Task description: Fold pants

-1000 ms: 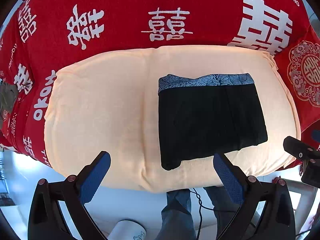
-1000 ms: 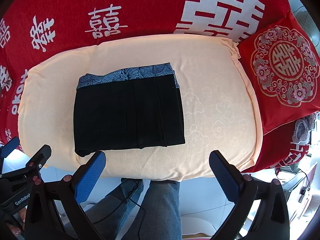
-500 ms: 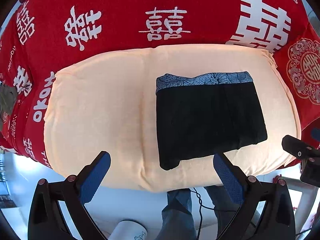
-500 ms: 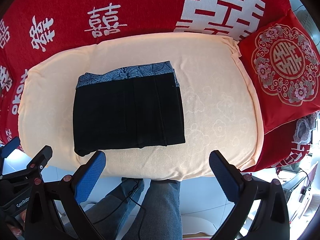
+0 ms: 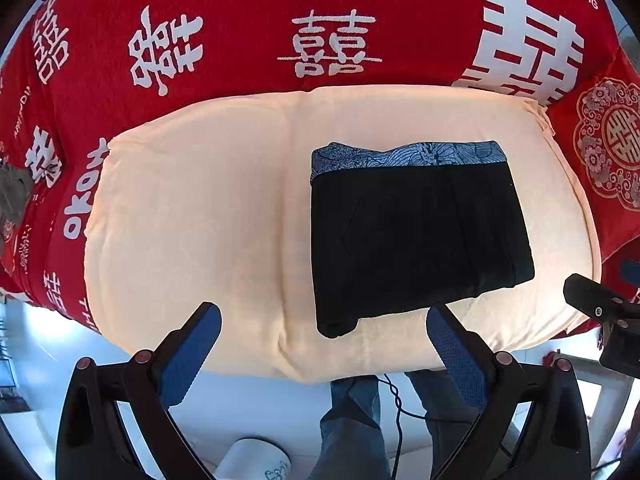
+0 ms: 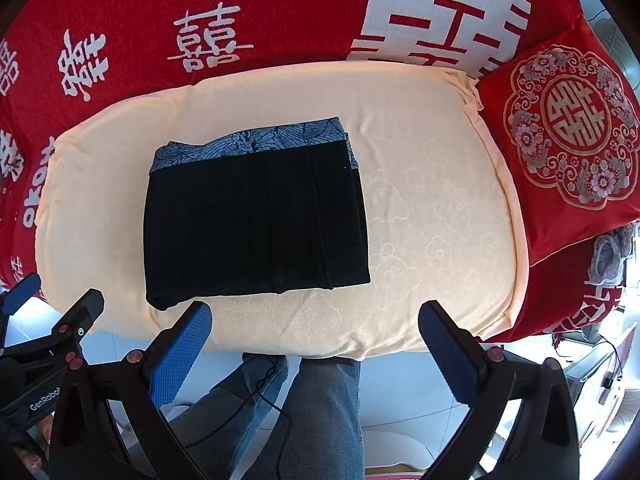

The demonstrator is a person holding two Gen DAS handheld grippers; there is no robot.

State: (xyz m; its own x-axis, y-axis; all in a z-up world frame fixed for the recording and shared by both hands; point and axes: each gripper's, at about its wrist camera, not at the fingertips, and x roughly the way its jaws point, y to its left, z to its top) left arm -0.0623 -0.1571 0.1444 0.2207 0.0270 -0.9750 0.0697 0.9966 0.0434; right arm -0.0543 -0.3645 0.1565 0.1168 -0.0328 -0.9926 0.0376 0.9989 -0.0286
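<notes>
The black pants [image 5: 416,236] lie folded into a compact rectangle on the cream cushion [image 5: 200,220], with the blue patterned waistband [image 5: 404,154] at the far edge. They also show in the right wrist view [image 6: 256,224] on the cushion [image 6: 432,220]. My left gripper [image 5: 324,334] is open and empty, held above the cushion's near edge, its right finger just in front of the pants. My right gripper [image 6: 316,330] is open and empty, near the front edge, right of the pants' near corner.
A red sofa cover with white characters [image 5: 320,40] rises behind the cushion. A red embroidered pillow [image 6: 572,136] lies at the right. The person's jeans-clad legs [image 6: 320,408] and a cable are below the cushion edge. The other gripper shows at far left [image 6: 52,344].
Almost nothing: both views shift very slightly; the pants and grippers keep their places, jaws still open.
</notes>
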